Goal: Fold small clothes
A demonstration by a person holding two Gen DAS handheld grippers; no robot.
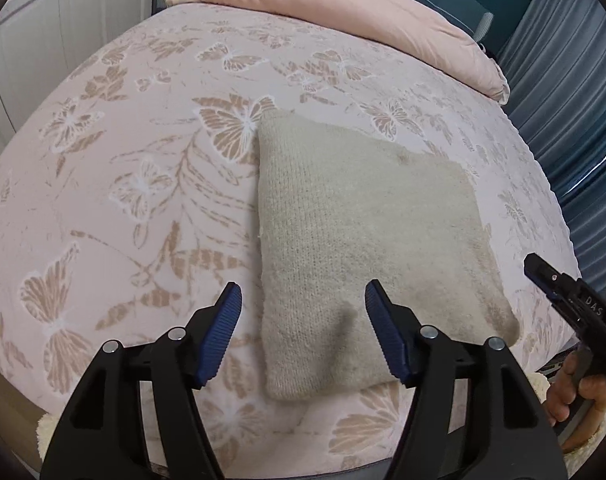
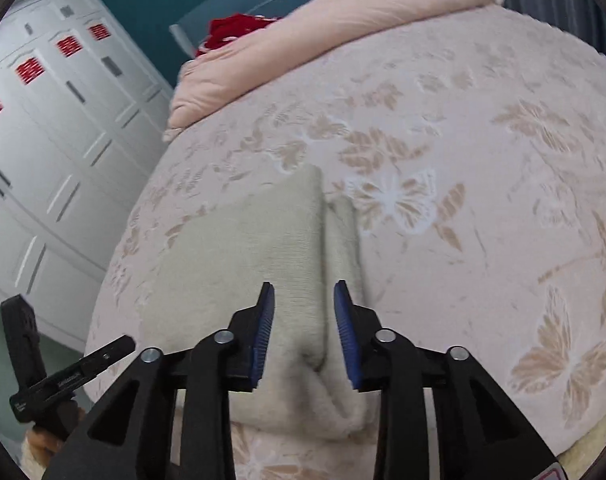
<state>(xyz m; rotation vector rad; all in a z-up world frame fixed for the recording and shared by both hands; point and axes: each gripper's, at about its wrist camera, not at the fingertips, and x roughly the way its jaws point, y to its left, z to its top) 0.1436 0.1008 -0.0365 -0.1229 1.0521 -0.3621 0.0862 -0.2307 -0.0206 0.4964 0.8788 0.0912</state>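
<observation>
Now, knit (image 1: 367, 240): soft, limp, folded on the bed (image 1: 143, 160); I'd pinch its near edge.
Left gripper (image 1: 303, 334): apart, empty.
Right gripper (image 2: 304, 334): apart, empty.

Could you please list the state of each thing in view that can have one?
Beige knit garment: folded into a rectangle, lying flat on the bed, not gripped.
Left tongs: open, holding nothing, above the garment's near edge.
Right tongs: open, holding nothing, over the garment.
Pink quilt: bunched at the far end.
</observation>
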